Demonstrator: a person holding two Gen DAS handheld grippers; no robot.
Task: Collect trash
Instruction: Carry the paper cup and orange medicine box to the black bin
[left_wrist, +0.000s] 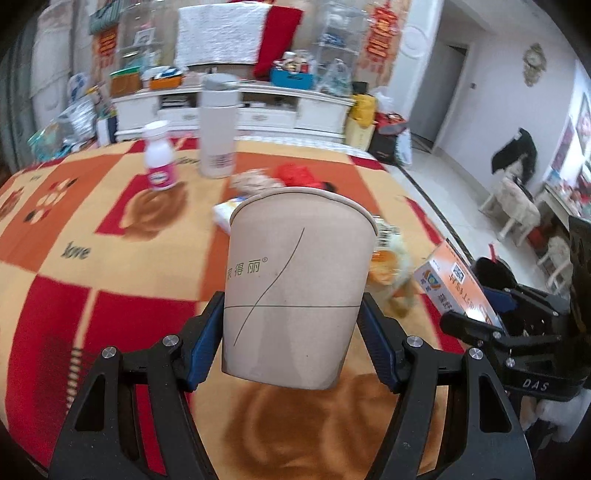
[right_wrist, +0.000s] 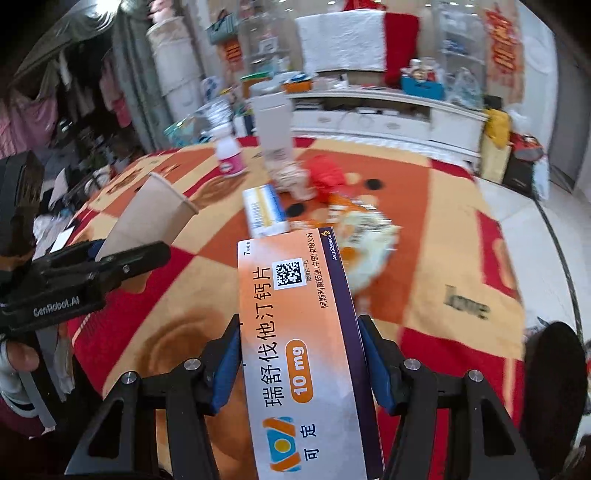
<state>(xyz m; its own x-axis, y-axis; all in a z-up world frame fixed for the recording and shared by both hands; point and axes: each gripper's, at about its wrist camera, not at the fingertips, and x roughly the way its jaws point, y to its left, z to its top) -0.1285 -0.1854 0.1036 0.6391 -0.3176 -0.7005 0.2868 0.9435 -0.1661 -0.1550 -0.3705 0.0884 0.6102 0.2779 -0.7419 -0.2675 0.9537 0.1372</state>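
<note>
Left tool (left_wrist: 291, 332) pinches a tan paper cup (left_wrist: 295, 288); right tool (right_wrist: 299, 365) clamps an orange cardboard medicine box (right_wrist: 295, 332), which may slip from either light grip.

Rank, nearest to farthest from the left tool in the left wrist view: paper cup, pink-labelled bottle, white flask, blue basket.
1. paper cup, held in the left tool.
2. pink-labelled bottle, far left on the blanket.
3. white flask, just behind, centre.
4. blue basket, on the cabinet beyond.
</note>
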